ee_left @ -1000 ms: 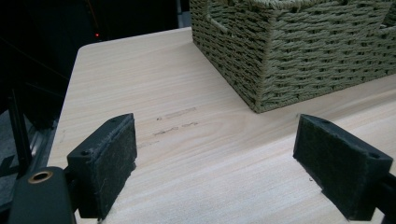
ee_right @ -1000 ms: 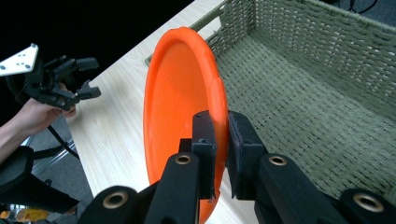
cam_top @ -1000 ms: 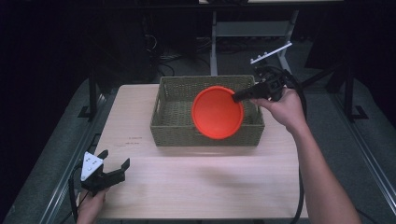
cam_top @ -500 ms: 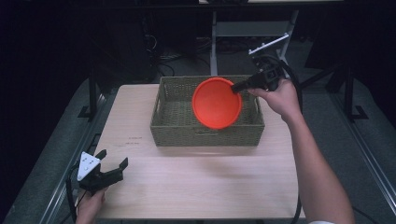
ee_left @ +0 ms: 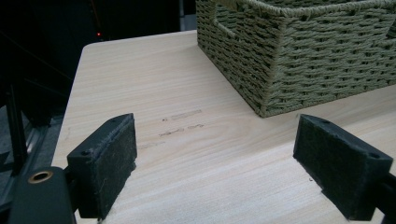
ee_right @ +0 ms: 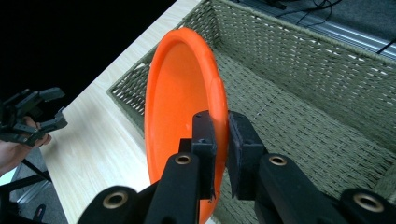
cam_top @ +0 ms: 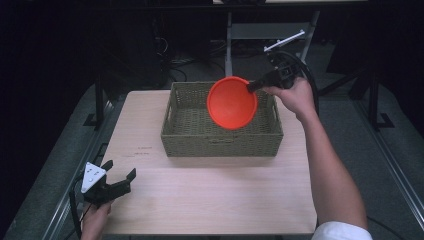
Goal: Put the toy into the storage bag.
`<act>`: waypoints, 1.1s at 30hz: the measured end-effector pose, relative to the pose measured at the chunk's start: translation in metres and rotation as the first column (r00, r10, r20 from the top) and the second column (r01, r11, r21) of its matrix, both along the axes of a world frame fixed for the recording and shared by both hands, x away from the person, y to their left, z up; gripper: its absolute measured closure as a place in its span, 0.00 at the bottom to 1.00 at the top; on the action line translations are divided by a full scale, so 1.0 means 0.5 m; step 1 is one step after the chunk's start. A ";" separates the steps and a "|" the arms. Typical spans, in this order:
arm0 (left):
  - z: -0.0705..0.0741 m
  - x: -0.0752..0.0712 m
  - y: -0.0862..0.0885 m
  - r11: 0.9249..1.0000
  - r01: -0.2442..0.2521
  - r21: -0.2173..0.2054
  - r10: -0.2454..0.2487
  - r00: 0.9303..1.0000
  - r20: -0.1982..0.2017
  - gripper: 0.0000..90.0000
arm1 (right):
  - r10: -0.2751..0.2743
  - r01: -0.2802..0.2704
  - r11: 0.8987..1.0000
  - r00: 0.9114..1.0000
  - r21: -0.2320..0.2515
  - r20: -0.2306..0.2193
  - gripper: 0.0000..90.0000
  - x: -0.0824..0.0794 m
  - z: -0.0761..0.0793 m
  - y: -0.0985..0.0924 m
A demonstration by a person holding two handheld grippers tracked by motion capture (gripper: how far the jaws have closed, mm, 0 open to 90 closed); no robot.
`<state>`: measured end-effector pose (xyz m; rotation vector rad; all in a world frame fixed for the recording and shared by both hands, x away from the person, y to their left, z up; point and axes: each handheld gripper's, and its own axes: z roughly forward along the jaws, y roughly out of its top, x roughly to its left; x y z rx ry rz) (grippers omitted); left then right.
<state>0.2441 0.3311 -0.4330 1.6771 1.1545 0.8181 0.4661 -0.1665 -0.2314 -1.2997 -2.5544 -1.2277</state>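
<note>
High view, one orange plate tilted above one woven basket, pinched by right gripper, left gripper wide on one table; left gripper view, basket corner, faint table marks, possibly scuffs; right gripper view, pads clamping plate rim.

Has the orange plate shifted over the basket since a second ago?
Yes. The orange plate, clamped in the right gripper, has moved up-frame toward the far rim of the basket, judged in the high view.
</note>
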 end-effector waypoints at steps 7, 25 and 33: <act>0.001 0.002 -0.006 1.000 0.004 0.023 -0.004 1.000 0.005 0.14 | -0.028 0.028 1.000 1.000 -0.003 -0.010 0.91 0.022 -0.016 -0.005; -0.002 0.004 -0.006 0.999 0.023 0.042 -0.023 1.000 0.013 0.14 | -0.084 0.082 0.996 0.995 -0.025 -0.059 0.91 0.083 -0.085 0.008; -0.001 0.005 -0.006 0.999 0.024 0.038 -0.024 1.000 0.009 0.14 | -0.083 0.081 0.996 0.994 -0.034 -0.069 0.91 0.099 -0.107 0.026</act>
